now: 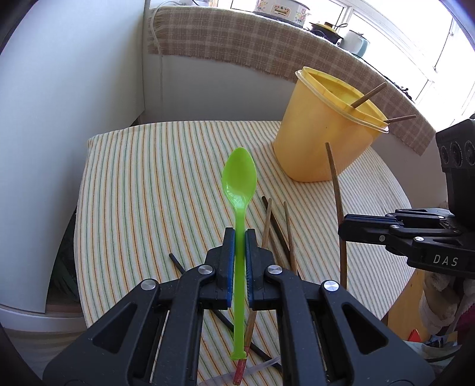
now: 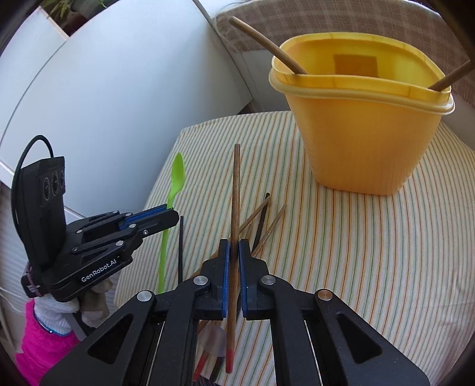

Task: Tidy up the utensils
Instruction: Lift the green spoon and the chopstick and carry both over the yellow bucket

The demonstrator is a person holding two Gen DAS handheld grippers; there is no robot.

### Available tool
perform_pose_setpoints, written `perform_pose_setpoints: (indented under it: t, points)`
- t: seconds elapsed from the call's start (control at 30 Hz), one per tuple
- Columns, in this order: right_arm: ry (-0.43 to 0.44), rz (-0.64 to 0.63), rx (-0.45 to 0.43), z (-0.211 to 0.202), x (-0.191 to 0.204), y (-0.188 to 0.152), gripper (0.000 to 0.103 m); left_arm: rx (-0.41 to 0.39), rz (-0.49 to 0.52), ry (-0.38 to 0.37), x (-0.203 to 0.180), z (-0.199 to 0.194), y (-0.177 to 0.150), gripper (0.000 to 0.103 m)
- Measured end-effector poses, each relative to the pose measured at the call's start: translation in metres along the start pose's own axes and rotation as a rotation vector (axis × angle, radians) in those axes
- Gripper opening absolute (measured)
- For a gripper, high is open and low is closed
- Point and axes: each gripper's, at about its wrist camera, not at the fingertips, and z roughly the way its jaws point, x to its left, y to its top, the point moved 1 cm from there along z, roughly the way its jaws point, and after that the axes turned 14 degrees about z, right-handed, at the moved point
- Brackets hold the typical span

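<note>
My left gripper point(image 1: 240, 233) is shut on a green plastic spoon point(image 1: 239, 175), bowl pointing forward, held above the striped cloth; it also shows in the right wrist view point(image 2: 175, 212). My right gripper point(image 2: 234, 244) is shut on a brown chopstick point(image 2: 236, 190), also visible in the left wrist view point(image 1: 335, 181). A yellow tub point(image 1: 323, 130) point(image 2: 362, 133) stands at the back right of the table with two chopsticks point(image 2: 267, 44) inside. Several loose chopsticks point(image 1: 279, 225) point(image 2: 261, 219) lie on the cloth below both grippers.
The table is covered by a striped cloth point(image 1: 148, 193) point(image 2: 371, 252). A white wall panel point(image 1: 59, 148) stands at the left. A checked cloth ledge point(image 1: 252, 41) runs behind, with pots point(image 1: 282, 9) on it. A clear plastic spoon point(image 2: 212, 338) lies under my right gripper.
</note>
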Motion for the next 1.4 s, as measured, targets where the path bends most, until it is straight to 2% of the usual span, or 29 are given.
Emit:
perform_pose_setpoints:
  t: [0.43,0.63,1.0,1.4]
  points:
    - [-0.027,-0.192,-0.205,-0.065,0.017,-0.01,0.004,-0.158,0.045,0.012,-0.027,-0.044,0.031,0.004]
    - [-0.029,-0.205,-0.302,-0.087,0.012,-0.009,0.004,-0.221,0.052,0.016,-0.035,-0.054,0.048,0.004]
    - [-0.038,-0.243,-0.452,-0.133,0.008,0.002,0.004,-0.335,0.031,-0.026,-0.047,-0.063,0.087,0.004]
    - [-0.051,-0.238,-0.572,-0.177,0.003,0.036,0.004,-0.415,0.045,-0.034,-0.067,-0.059,0.133,0.004]
